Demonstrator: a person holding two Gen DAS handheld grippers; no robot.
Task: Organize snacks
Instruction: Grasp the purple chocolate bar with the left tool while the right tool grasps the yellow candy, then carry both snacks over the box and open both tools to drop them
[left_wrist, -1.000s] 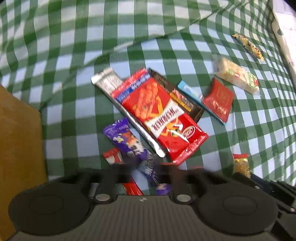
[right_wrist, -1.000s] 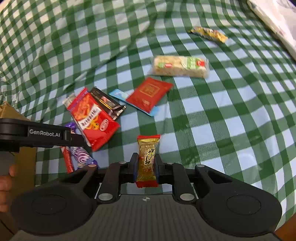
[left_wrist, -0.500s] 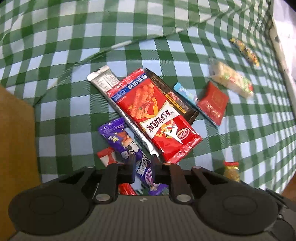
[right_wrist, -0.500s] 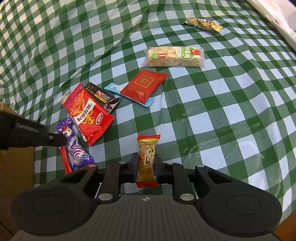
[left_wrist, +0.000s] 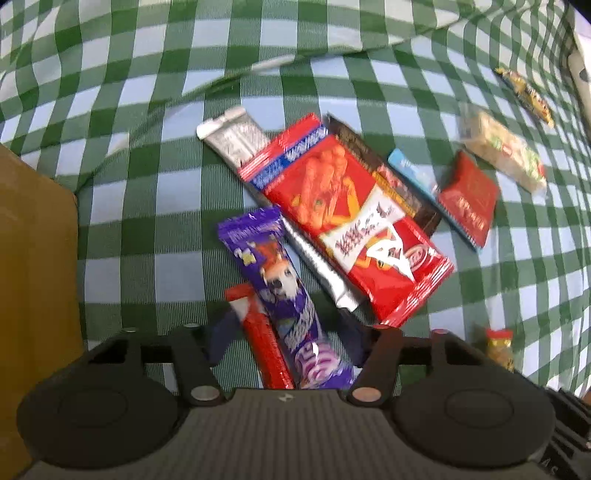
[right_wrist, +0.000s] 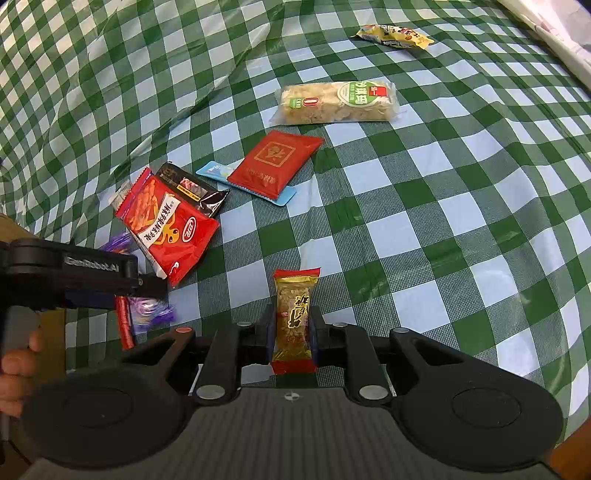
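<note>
Snacks lie on the green-checked cloth (right_wrist: 424, 206). Right claw (right_wrist: 293, 328) grips a gold snack bar (right_wrist: 293, 317) upright between its fingers. Left claw (left_wrist: 288, 339) spreads wide around a purple wrapper (left_wrist: 280, 295) and red stick (left_wrist: 262, 343), near a big red packet (left_wrist: 351, 221).
</note>
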